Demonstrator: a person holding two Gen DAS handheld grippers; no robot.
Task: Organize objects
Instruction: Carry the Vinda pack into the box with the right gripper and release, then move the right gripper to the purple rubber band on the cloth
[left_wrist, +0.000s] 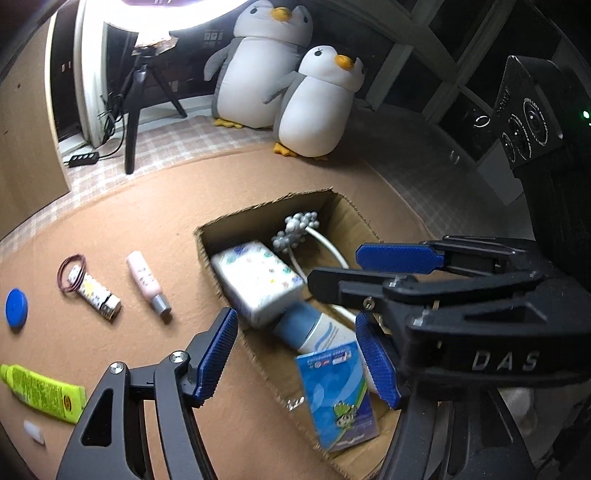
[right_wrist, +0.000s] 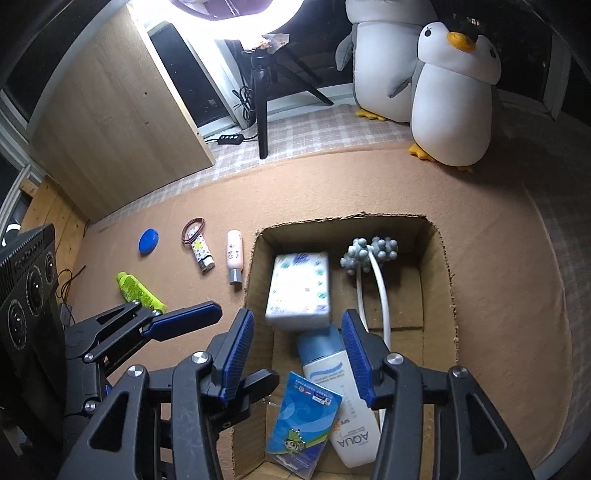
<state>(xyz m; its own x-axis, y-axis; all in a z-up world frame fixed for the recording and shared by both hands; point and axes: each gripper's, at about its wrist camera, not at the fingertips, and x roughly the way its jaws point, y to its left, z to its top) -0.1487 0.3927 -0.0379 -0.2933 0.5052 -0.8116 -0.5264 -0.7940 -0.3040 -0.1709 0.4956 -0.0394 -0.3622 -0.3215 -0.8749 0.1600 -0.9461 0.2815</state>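
Meanwhile, two plush penguins (right_wrist: 454, 96) look on from twelve o'clock as a tidy-up on the tan mat (left_wrist: 155, 206) reaches its middle stage. At the centre of the right wrist view sits an open cardboard box (right_wrist: 441, 266), evidently the collecting point: it already holds a wrapped tissue pack (right_wrist: 299, 290) at its eleven o'clock, a white lotion bottle (right_wrist: 349, 402) lying with its blue cap toward the pack, a blue card packet (right_wrist: 303, 424) leaning against the bottle at six o'clock, and a grey knobbed massager (right_wrist: 369, 254) with white handles at one o'clock.

Both tools hover over the box's near end with nothing between their blue pads: the right gripper (right_wrist: 297, 354) has its jaws parted above the bottle, and the left gripper (left_wrist: 295, 362) stands likewise open beside it, which suggests that an item has just been let go.

Still outside, at nine o'clock of the box, wait a pink bottle (right_wrist: 234, 258), a patterned lighter (right_wrist: 203, 253) inside a hair tie (right_wrist: 192, 229), a green tube (right_wrist: 138, 291) and a blue lid (right_wrist: 148, 240), probably next in line.
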